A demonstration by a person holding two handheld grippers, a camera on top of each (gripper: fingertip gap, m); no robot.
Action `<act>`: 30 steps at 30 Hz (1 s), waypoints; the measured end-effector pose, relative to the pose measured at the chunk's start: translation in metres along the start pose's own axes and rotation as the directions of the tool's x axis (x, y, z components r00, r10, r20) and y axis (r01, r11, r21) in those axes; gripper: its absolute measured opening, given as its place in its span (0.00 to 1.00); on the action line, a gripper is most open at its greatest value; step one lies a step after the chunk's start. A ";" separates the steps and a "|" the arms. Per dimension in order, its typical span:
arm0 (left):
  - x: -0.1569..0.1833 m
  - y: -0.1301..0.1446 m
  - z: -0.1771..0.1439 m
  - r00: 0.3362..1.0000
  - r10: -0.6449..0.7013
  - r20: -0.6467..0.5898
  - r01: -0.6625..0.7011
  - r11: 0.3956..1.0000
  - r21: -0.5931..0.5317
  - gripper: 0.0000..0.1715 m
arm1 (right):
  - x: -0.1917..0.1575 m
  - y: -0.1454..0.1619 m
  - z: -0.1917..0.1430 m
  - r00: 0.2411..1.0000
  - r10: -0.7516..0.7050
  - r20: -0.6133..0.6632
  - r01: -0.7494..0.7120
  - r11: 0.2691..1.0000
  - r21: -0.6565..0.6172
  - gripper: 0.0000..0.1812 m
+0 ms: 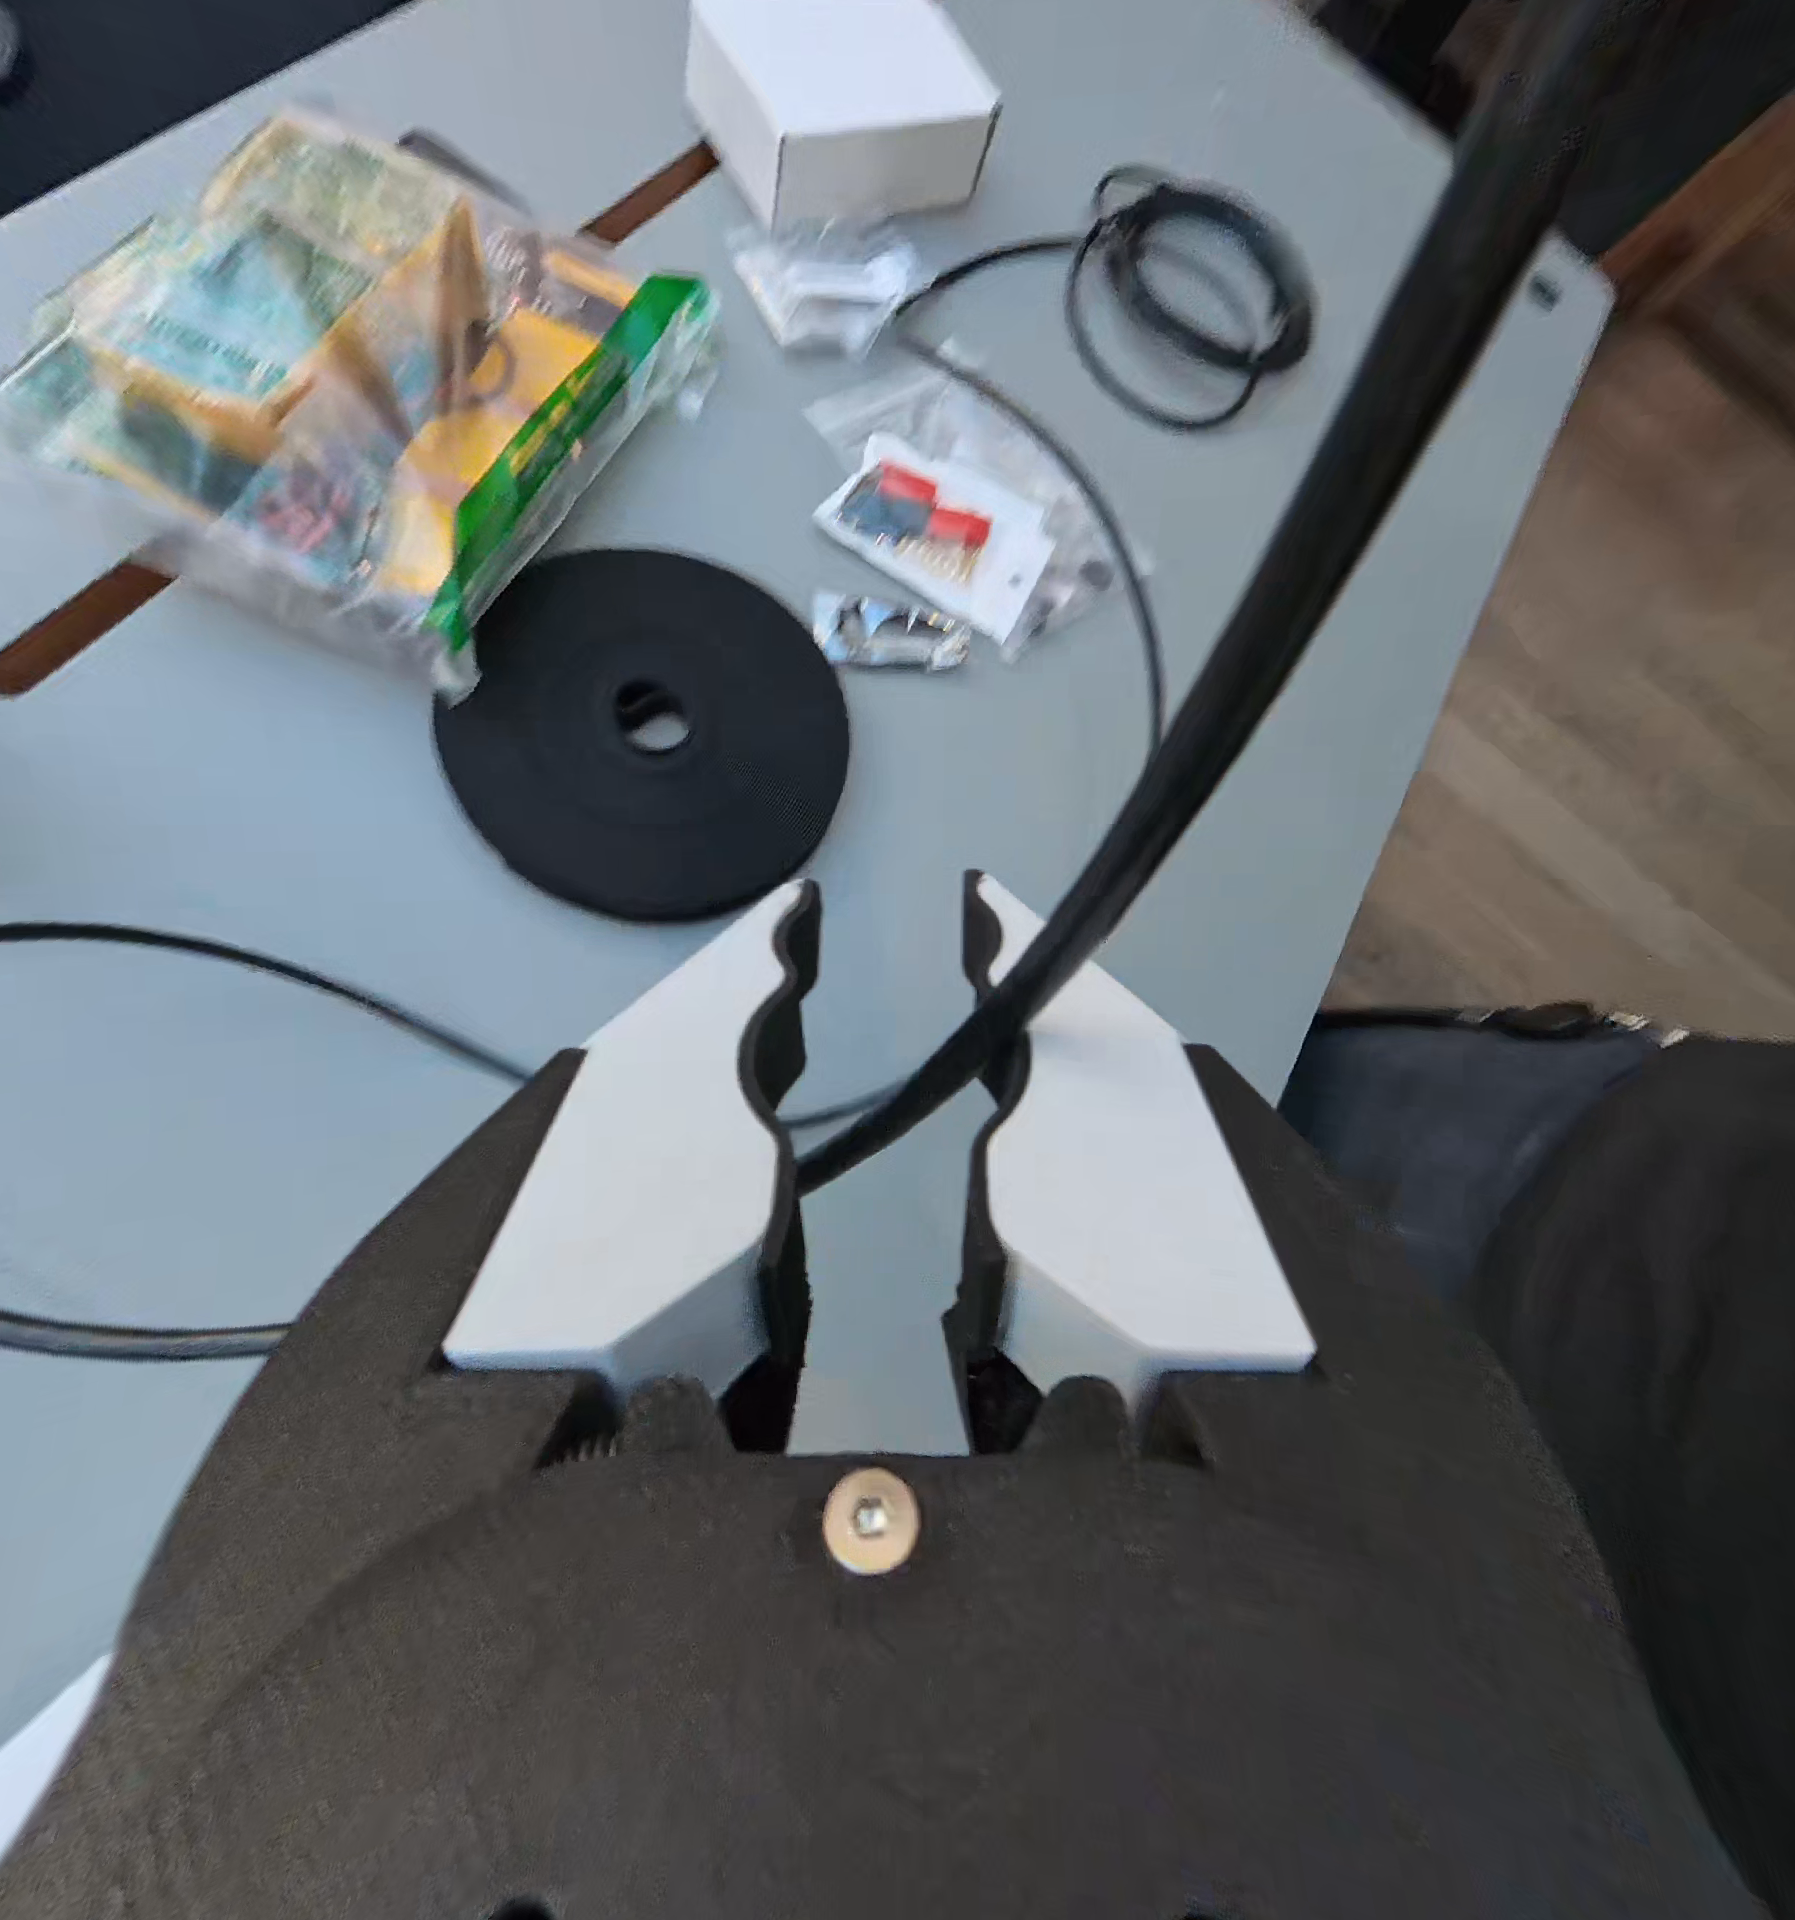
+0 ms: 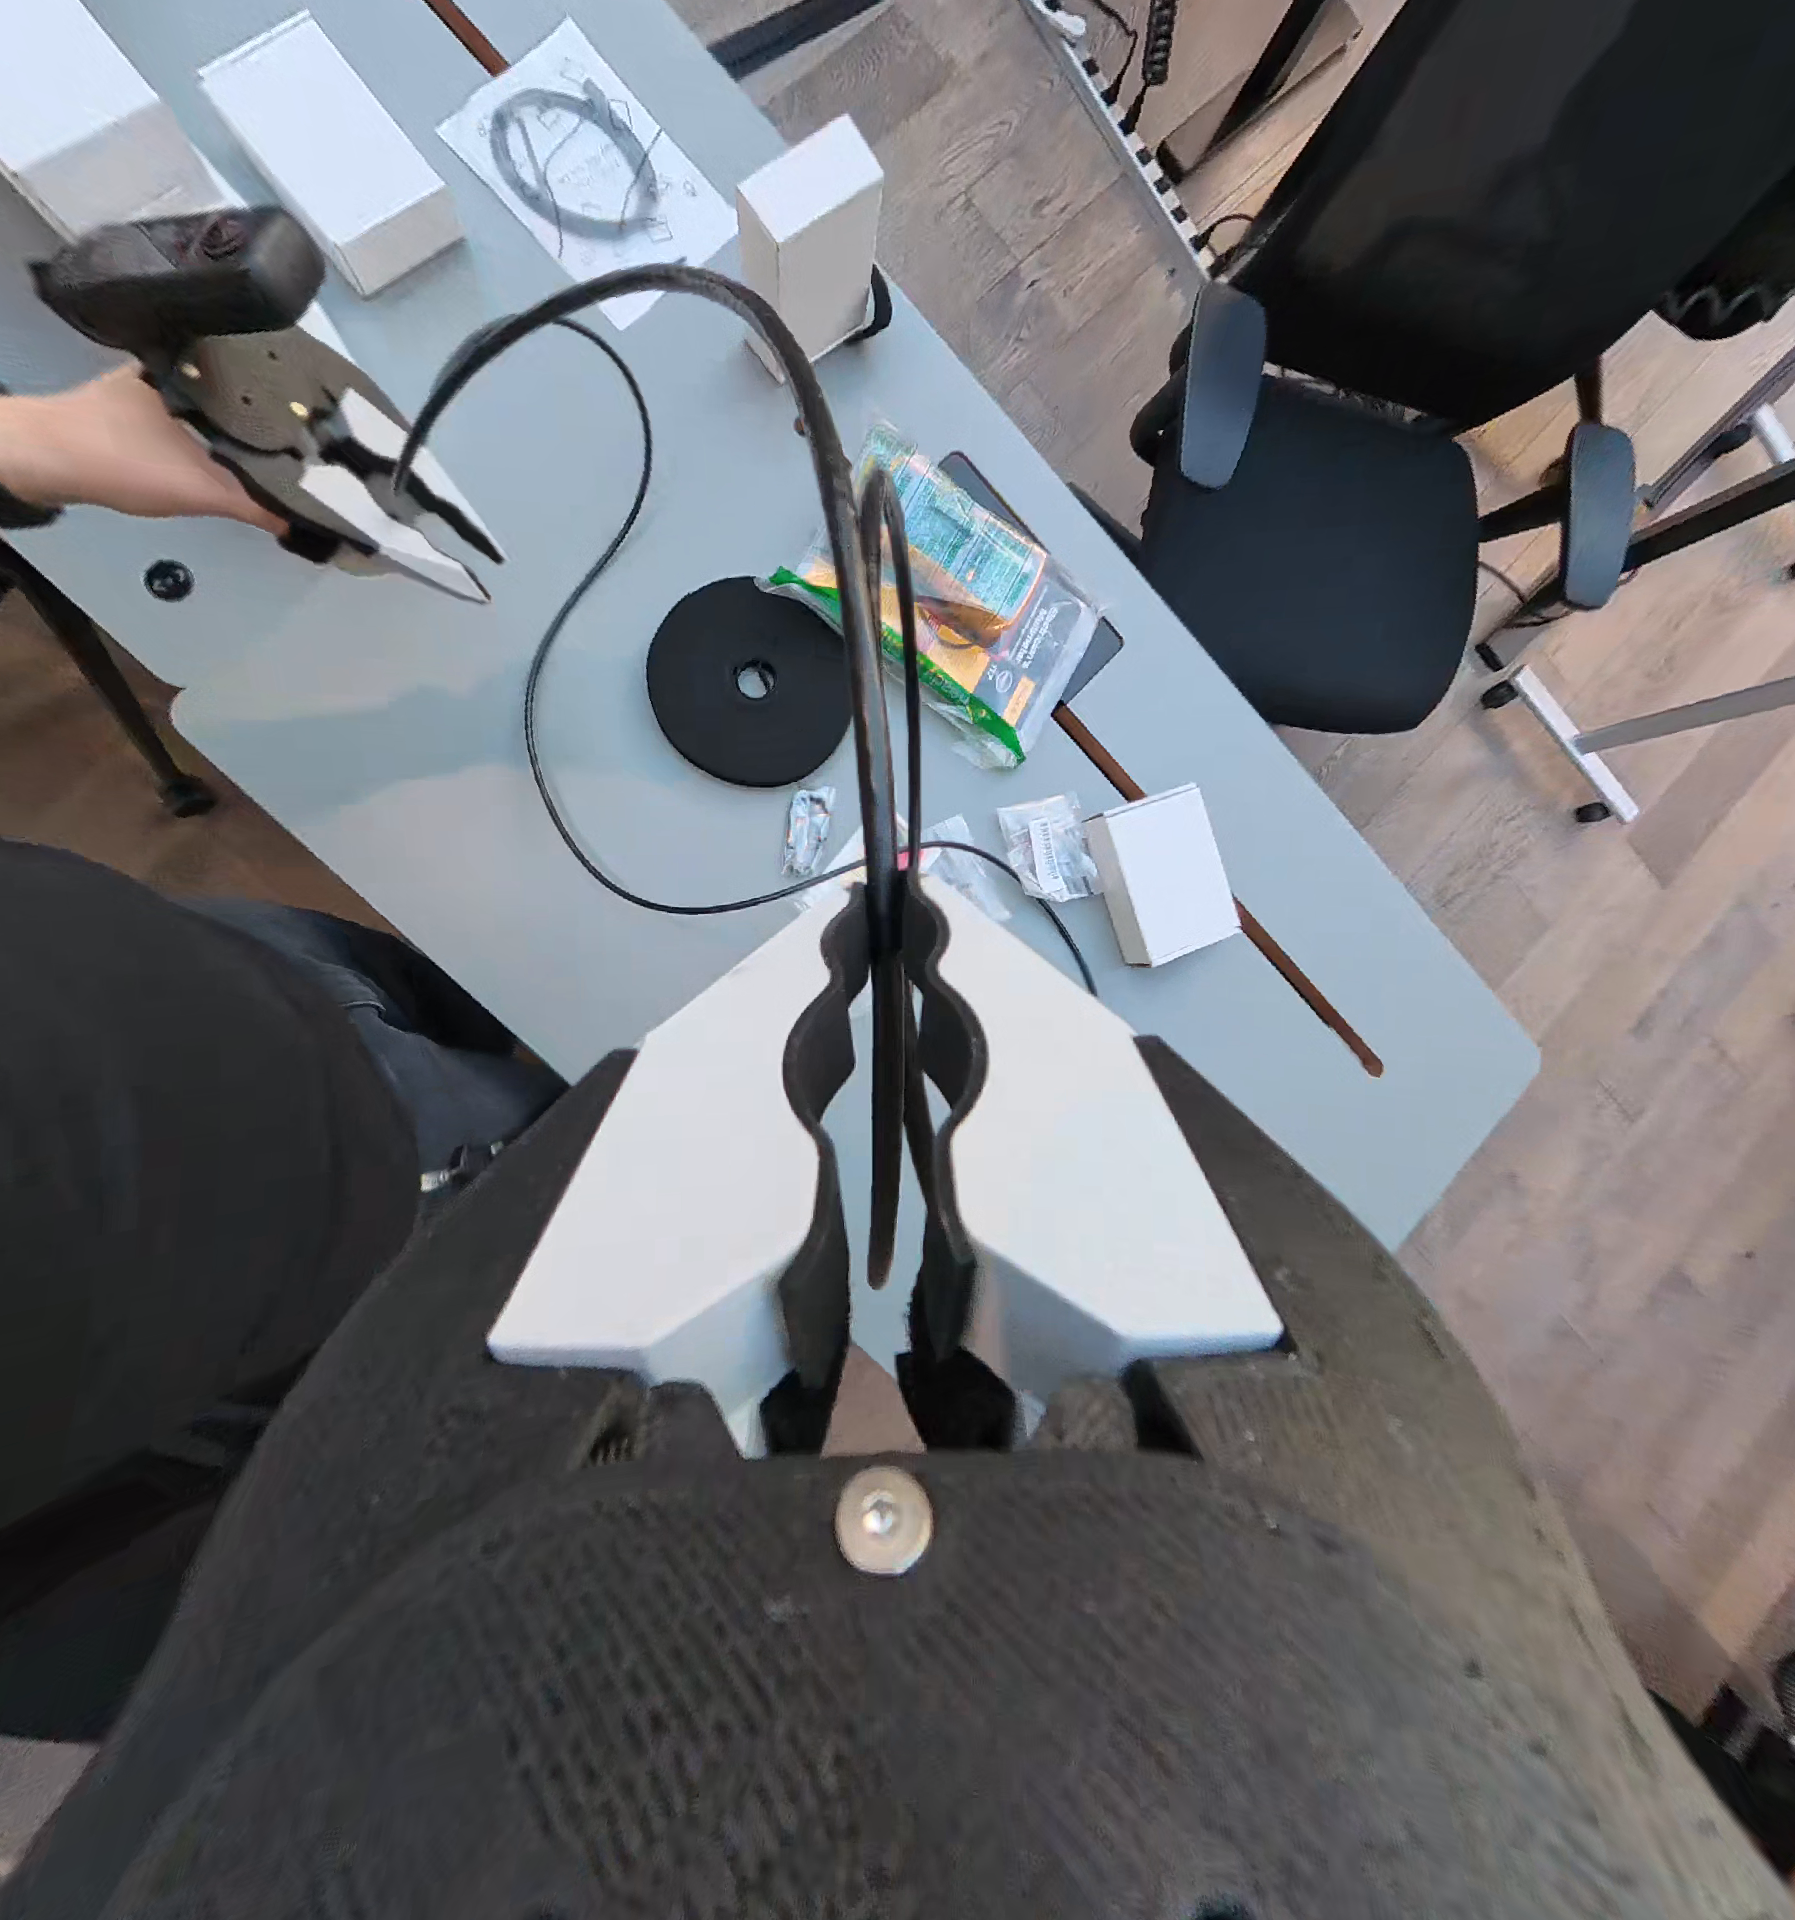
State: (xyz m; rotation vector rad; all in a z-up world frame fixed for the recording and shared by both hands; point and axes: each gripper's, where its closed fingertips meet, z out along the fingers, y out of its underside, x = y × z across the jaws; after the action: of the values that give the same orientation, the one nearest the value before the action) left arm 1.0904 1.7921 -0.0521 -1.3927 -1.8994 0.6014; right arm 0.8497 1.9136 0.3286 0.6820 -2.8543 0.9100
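My right gripper [image 2: 888, 906] is shut at its tips on a black strap [image 2: 768, 312], held above the grey table [image 2: 405, 779]. The strap's short end hangs back between the jaws. The strap arcs up and left to my left gripper [image 2: 488, 577], which a person's hand [image 2: 93, 457] holds. In the left wrist view my left gripper [image 1: 888, 894] is open. The strap [image 1: 1288, 582] comes from the upper right, crosses the right finger and lies loose in the gap. A flat roll of black tape [image 1: 560, 779] lies on the table just ahead.
On the table lie a clear bag of yellow and green packs [image 1: 332, 395], a white box [image 1: 841, 104], small part bags [image 1: 955, 520], a coiled black cable [image 1: 1184, 291] and a thin black cable [image 2: 560, 665]. More white boxes [image 2: 332, 145] stand behind. An office chair [image 2: 1308, 540] stands beside it.
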 end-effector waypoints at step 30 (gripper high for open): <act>0.080 -0.363 -0.242 0.903 0.382 -0.195 -0.081 0.600 0.796 0.00 | -0.072 -0.254 -0.123 0.915 -0.404 0.020 0.392 0.899 0.194 0.02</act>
State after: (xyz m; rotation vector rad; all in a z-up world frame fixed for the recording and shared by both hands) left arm 1.0323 1.7455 0.3848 -1.0517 -0.9404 1.0708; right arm 1.0160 1.8269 0.5511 1.2754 -2.5412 1.1030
